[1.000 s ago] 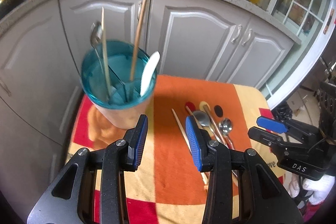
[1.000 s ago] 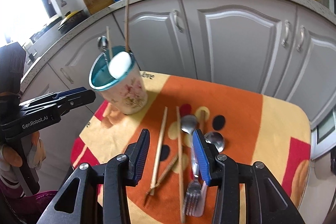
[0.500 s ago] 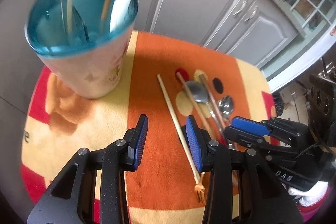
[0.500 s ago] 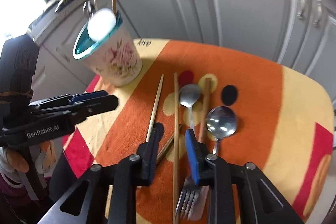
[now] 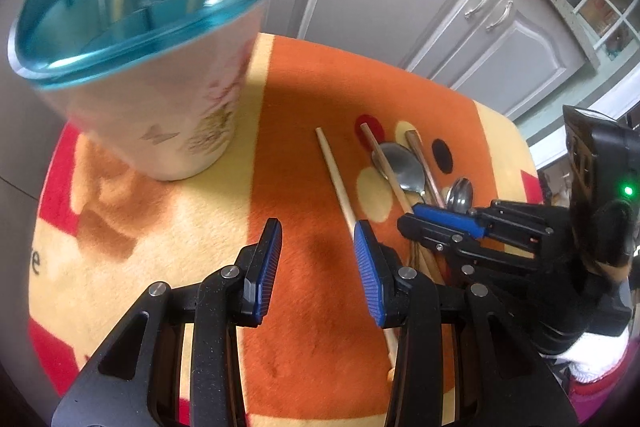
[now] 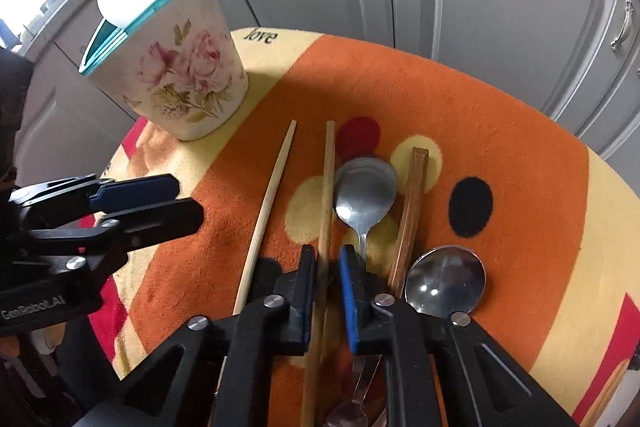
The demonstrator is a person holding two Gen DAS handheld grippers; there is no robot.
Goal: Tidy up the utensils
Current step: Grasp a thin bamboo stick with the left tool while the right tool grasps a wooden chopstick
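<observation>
At lower centre of the right wrist view, the right tool [image 6: 325, 259] had just been closing onto a brown chopstick [image 6: 326, 195] lying on the bench [image 6: 540, 227]; its jaws looked nearly shut on it. The neighbouring spoon [image 6: 366, 187] might get nudged. The left tool [image 5: 316, 239] hung wide, empty.

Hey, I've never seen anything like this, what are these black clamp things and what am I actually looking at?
These are two hand-held grasping tools, one in each of a person's hands, each carrying a camera that looks along its two fingers. One picture is from the left tool, the other from the right tool. On the orange cloth stands a flowered utensil cup; beside it lie chopsticks and spoons. The left tool is open and holds nothing. The right tool's jaws have just been closing around a brown chopstick; whether they grip it yet I cannot tell. Next to it lies a pale chopstick and a spoon.
</observation>
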